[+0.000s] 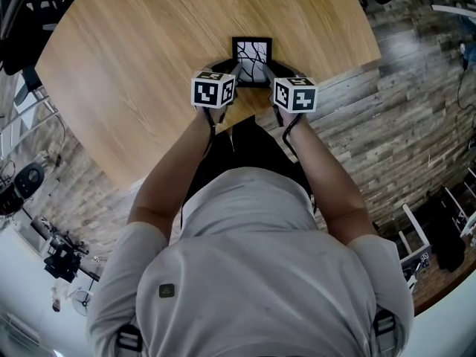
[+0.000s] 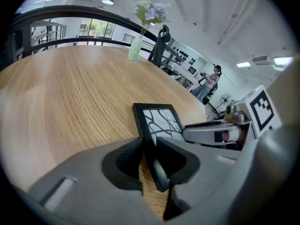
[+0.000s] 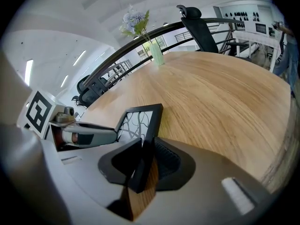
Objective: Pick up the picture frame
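Note:
A small black picture frame [image 1: 251, 58] with a white, branch-patterned print lies flat on the round wooden table [image 1: 134, 65], near its front edge. My left gripper [image 1: 235, 73] holds the frame's left side: in the left gripper view the black edge [image 2: 157, 121] runs between the pads, which press on it [image 2: 149, 146]. My right gripper [image 1: 270, 74] is shut on the frame's right side; in the right gripper view the frame [image 3: 138, 121] has its edge pinched between the pads [image 3: 147, 149]. Each gripper shows in the other's view, the right [image 2: 211, 134] and the left [image 3: 89, 136].
A green vase of pale flowers [image 2: 136, 48] stands at the table's far side, also seen in the right gripper view [image 3: 157, 55]. A black office chair [image 3: 197, 22] and a dark railing lie beyond the table. A person [image 2: 211, 81] stands far off.

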Demonstrator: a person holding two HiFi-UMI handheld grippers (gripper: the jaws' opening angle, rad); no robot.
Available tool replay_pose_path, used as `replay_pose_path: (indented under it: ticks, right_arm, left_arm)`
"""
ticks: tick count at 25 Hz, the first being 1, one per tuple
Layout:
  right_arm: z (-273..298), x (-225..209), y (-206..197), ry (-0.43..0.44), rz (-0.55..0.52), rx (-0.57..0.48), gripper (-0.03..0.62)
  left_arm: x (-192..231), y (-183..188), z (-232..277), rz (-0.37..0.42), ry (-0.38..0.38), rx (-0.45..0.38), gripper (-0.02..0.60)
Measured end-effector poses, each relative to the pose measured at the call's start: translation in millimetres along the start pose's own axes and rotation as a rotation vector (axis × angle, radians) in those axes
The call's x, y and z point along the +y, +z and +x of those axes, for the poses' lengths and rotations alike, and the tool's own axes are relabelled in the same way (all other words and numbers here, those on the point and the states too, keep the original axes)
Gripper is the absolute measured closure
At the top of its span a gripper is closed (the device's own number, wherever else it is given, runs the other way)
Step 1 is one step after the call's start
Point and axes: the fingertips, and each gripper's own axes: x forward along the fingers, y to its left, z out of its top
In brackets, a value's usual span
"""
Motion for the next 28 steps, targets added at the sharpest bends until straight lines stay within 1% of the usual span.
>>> replay_pose_path:
  ticks: [4, 9, 16, 21, 28]
  right_arm:
    - [-9, 5, 5, 0.003, -0.004, -0.039, 0.502]
    - [-29, 20, 14, -0.001, -0.016, -0.098, 0.502]
    - [-61, 61, 37, -0.006, -0.069, -0.203, 0.503]
    - [-90, 115, 59, 0.004, -0.103, -0.296, 0.503]
    - [-137, 203, 79, 0.018, -0.174, -0.422, 0.505]
  left_arm:
    - [-5, 6, -10, 0.004, 0.004, -0.037, 0.494]
    - [-14, 15, -33, 0.042, 0.012, -0.093, 0.495]
    - [-22, 34, -85, 0.072, 0.013, -0.194, 0.495]
    - [-23, 54, -150, 0.124, 0.024, -0.294, 0.497]
    - [-21, 63, -249, 0.173, 0.027, -0.423, 0.495]
